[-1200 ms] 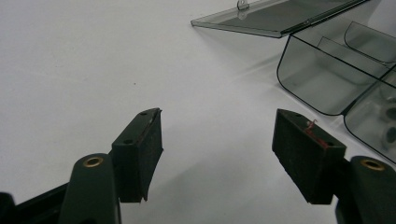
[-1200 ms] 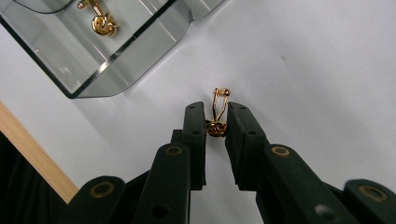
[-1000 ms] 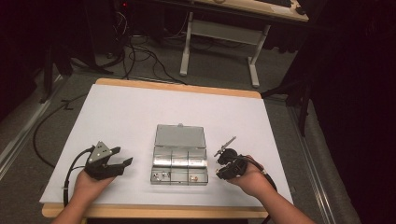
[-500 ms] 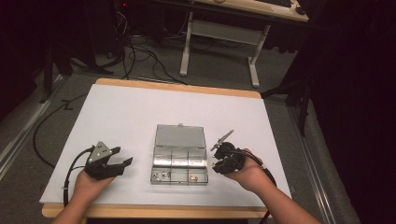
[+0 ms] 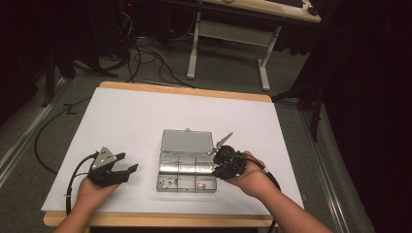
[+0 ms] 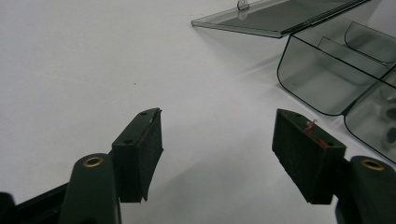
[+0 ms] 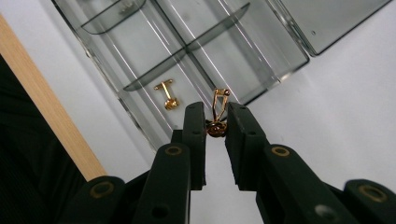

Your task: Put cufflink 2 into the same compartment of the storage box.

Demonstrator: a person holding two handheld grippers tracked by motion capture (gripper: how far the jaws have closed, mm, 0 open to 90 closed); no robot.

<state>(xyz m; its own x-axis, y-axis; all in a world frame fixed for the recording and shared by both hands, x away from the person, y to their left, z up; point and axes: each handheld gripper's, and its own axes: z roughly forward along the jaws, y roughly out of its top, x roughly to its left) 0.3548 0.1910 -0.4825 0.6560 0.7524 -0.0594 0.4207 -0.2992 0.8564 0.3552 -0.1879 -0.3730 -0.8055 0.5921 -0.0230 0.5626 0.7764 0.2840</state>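
Right gripper up and leftward since a second ago, now at the box's right edge, lower centre of the high view.

Clamped on a gold cufflink in the right gripper view, jaws pinching its round head, post pointing toward the box. Judged: carrying the piece in to drop beside the other cufflink, already lying in a compartment near the frame's middle. Not yet over a compartment; release still ahead. Left gripper parked at lower left of the high view, jaws wide apart with nothing between them, unmoved. Lid flat open behind the tray. White sheet over a wooden table; grey floor, cables and a desk frame across the top, dark at the sides.
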